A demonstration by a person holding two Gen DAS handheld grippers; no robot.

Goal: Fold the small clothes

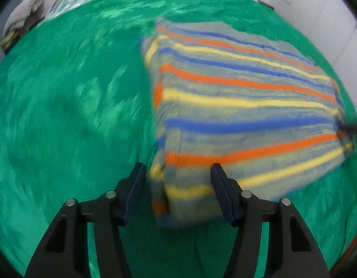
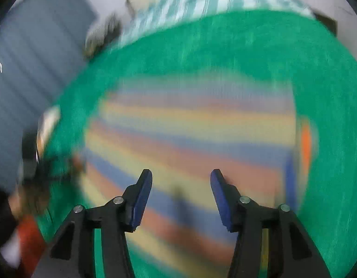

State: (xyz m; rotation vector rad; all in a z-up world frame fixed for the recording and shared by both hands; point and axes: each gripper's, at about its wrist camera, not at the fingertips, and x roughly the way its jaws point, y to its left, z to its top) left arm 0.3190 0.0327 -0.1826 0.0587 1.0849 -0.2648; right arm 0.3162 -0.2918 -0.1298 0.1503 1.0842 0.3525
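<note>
Both views are blurred. The striped cloth (image 1: pixel 243 106) lies folded on the green cover (image 1: pixel 62 115). The left gripper (image 1: pixel 178 173) gapes, a cloth corner between its fingers; the right gripper (image 2: pixel 181 176) hangs spread above the cloth, empty. Likely between folds: next, pinch an edge.

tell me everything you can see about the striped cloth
The striped cloth is a greyish fabric with orange, yellow and blue bands, looking soft and knit-like. It lies folded into a rough rectangle, layered edges showing along its left side, flat on the green cover. The open left tongs straddle its near corner; the open right tongs hover over it. Motion blur hides finer detail.
</note>
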